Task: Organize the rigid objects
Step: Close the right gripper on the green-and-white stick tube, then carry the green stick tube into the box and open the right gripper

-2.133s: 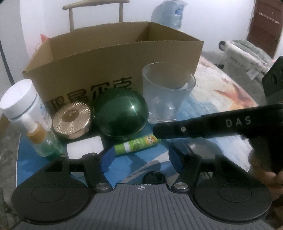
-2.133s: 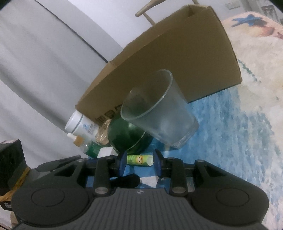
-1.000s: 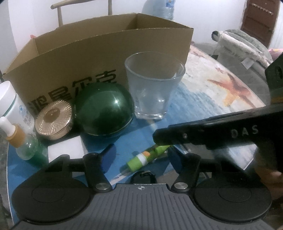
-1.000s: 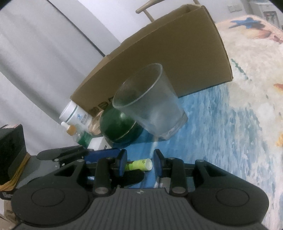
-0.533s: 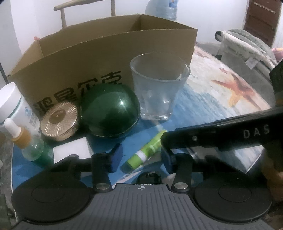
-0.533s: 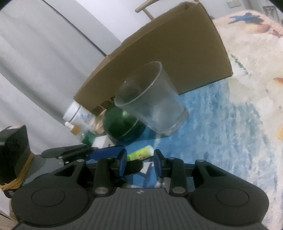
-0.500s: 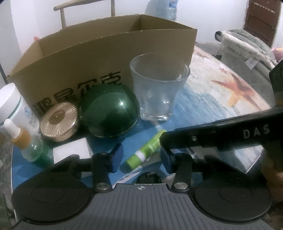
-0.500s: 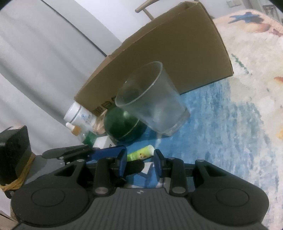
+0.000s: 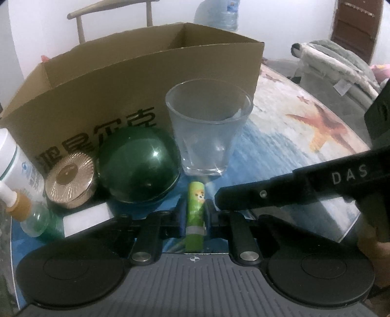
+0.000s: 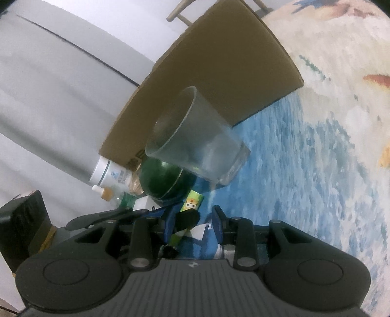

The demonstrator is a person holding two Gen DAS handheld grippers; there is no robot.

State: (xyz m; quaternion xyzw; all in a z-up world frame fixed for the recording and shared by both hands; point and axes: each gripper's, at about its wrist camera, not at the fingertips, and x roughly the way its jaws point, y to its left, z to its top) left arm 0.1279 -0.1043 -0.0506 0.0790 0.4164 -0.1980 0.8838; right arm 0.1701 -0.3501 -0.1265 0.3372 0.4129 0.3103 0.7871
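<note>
1. Nearest the left wrist camera, the left gripper [image 9: 195,214] is clamped tight on the green tube [image 9: 195,214], both pads pressing its sides, the tube lined up along the fingers with its cartoon label facing up.
2. The tube's far tip points at the glass [image 9: 208,136], just short of its base.
3. Coming in from the right, one finger of the right gripper [image 10: 192,225] lies across the table [image 9: 304,151], its tip just beside the left gripper's right pad.
4. In the right wrist view those jaws stand partly open with nothing pinched: the tube [image 10: 191,202] sits just past the left finger, apart from the pads.
5. A hand [image 9: 373,246] shows at the right edge, holding the right tool.
6. Left of the tube: a white block [image 9: 85,219], a small dropper bottle [image 9: 26,214], and a white bottle [image 9: 17,165] at the edge.
7. One row back, a gold tin [image 9: 70,180] touches a dark green dome [image 9: 139,165]; the glass stands upright just right of the dome.
8. Behind them all, the open box [image 9: 151,80].
9. Far back, a chair [image 9: 109,14] and a water jug [image 9: 219,14] by the wall.
</note>
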